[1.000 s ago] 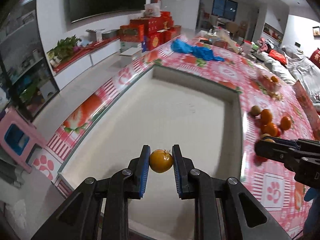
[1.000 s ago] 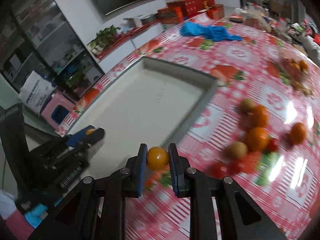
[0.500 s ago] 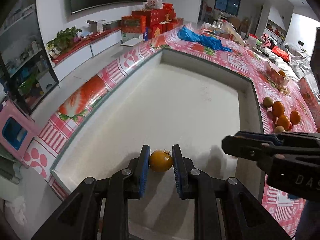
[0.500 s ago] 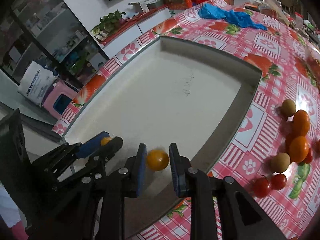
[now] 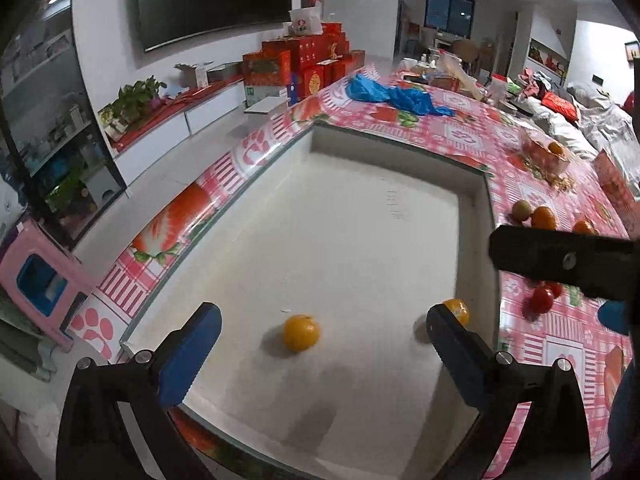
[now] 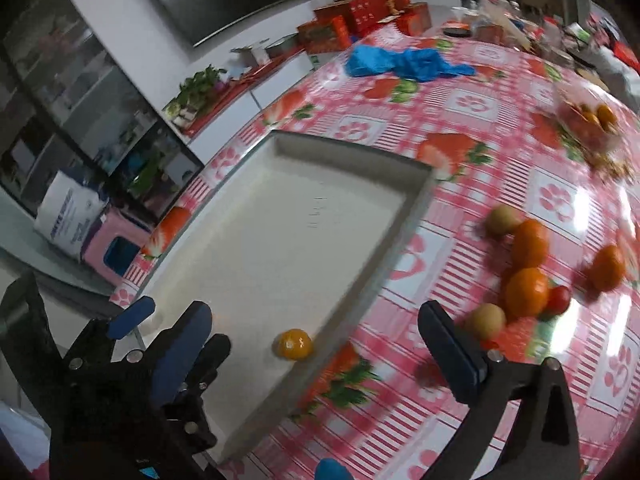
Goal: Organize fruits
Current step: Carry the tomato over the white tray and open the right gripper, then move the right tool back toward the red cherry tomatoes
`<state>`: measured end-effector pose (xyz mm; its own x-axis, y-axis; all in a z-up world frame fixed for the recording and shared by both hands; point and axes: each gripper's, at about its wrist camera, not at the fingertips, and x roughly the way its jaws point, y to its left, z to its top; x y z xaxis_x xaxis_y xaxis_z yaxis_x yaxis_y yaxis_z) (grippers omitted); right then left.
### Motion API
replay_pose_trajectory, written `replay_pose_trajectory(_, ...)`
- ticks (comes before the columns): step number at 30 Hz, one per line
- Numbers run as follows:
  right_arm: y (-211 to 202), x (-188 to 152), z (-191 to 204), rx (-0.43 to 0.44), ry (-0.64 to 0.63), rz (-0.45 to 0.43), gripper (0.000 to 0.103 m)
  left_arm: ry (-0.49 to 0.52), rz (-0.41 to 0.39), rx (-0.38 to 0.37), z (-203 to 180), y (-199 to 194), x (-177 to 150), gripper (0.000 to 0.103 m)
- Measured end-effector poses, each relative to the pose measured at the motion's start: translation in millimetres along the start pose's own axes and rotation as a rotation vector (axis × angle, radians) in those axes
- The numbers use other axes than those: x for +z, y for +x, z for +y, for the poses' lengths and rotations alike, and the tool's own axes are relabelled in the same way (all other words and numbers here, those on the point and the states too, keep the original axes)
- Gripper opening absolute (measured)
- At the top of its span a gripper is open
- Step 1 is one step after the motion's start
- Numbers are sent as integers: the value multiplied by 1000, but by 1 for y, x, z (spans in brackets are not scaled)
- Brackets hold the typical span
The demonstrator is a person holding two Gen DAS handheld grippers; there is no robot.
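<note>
1. In the left wrist view, a yellow-orange tomato (image 5: 301,333) lies on the white floor of the tray (image 5: 352,240), in line with the gap of the left gripper (image 5: 324,340) and apart from both pads.
2. The left gripper's jaws are opening and stand wide; the blue pads (image 5: 192,356) touch nothing, and the tomato between them is released.
3. A second yellow-orange tomato (image 5: 456,312) sits by the tray's right wall, half hidden behind the left gripper's right finger in that view.
4. In the right wrist view the same second tomato (image 6: 295,345) rests on the tray floor just beside the tray's right wall (image 6: 360,300), ahead of the right gripper (image 6: 316,344) and between its spread fingers, touching neither.
5. The right gripper's jaws are opening, wide apart, with nothing gripped; its right finger hangs over the tablecloth (image 6: 460,152) and its left finger over the tray.
6. The left gripper (image 6: 132,320) shows at the lower left of the right wrist view, close beside the right gripper's left finger.
7. On the red-and-white tablecloth to the right of the tray lies a loose cluster of fruit: oranges (image 6: 527,292), two brownish kiwis (image 6: 486,321), and a small red tomato (image 6: 560,299), all blurred.
8. A crumpled blue bag (image 6: 404,62) lies on the cloth beyond the tray's far end.
</note>
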<state>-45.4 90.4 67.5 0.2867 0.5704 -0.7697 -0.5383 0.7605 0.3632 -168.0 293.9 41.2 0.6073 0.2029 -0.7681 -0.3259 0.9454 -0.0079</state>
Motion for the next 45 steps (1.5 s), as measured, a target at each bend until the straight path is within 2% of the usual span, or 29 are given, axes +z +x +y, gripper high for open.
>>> replay_pose_trajectory(16, -54, -24, -134, -113, 252, -56, 103, 146, 13, -73, -78, -21, 11, 103)
replay_pose_trajectory(24, -78, -28, -180, -176, 302, -72, 103, 204, 24, -103, -122, -22, 14, 103)
replay_pose_trajectory(31, -89, -27, -200, -271, 272, -69, 103, 221, 48, -130, -153, -16, 18, 103)
replay_pose_trajectory(38, -73, -38, -200, -341, 202, -26, 103, 255, 88, -102, -171, 5, 5, 103)
replay_pose_trajectory(45, -61, -45, -198, -348, 171, -6, 103, 291, 70, -87, -179, 12, -2, 103)
